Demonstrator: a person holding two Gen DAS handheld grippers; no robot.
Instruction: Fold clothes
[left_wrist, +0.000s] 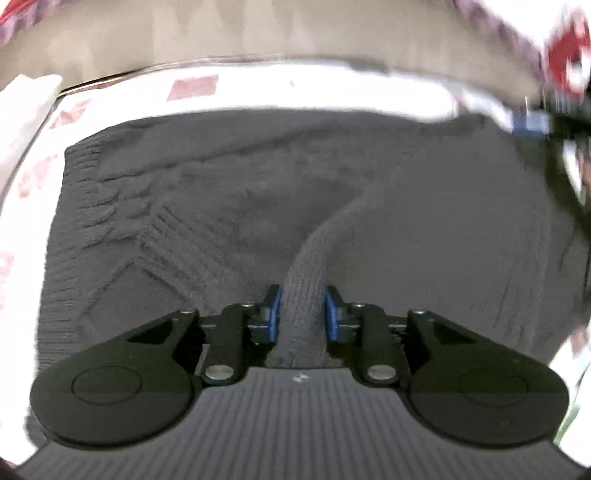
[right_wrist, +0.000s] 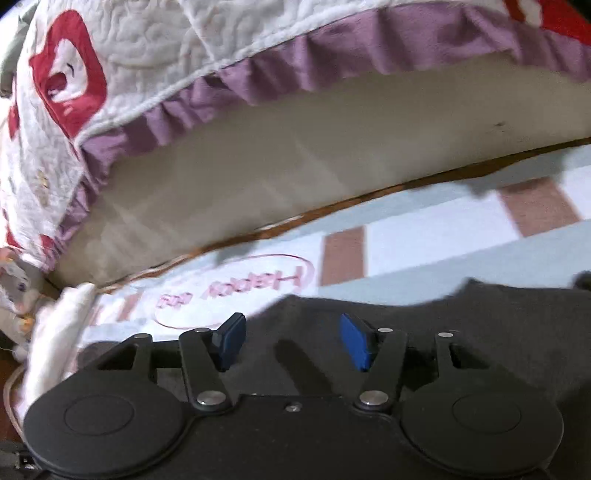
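Note:
A dark grey knitted sweater (left_wrist: 221, 206) lies spread on a white sheet with red-brown patches (left_wrist: 192, 86). My left gripper (left_wrist: 303, 312) is shut on a rolled fold of the sweater (left_wrist: 306, 280), which rises from the cloth into the blue pads (left_wrist: 274, 314). The other gripper shows blurred at the upper right (left_wrist: 532, 123). In the right wrist view my right gripper (right_wrist: 291, 341) is open and empty just above the sweater's far edge (right_wrist: 424, 317), with its blue pads (right_wrist: 354, 341) wide apart.
A beige mattress side (right_wrist: 295, 147) runs along the sheet (right_wrist: 424, 236), with a white quilt with red patches and a purple frill (right_wrist: 147, 48) hanging over it. A white cloth (right_wrist: 55, 339) lies at the left.

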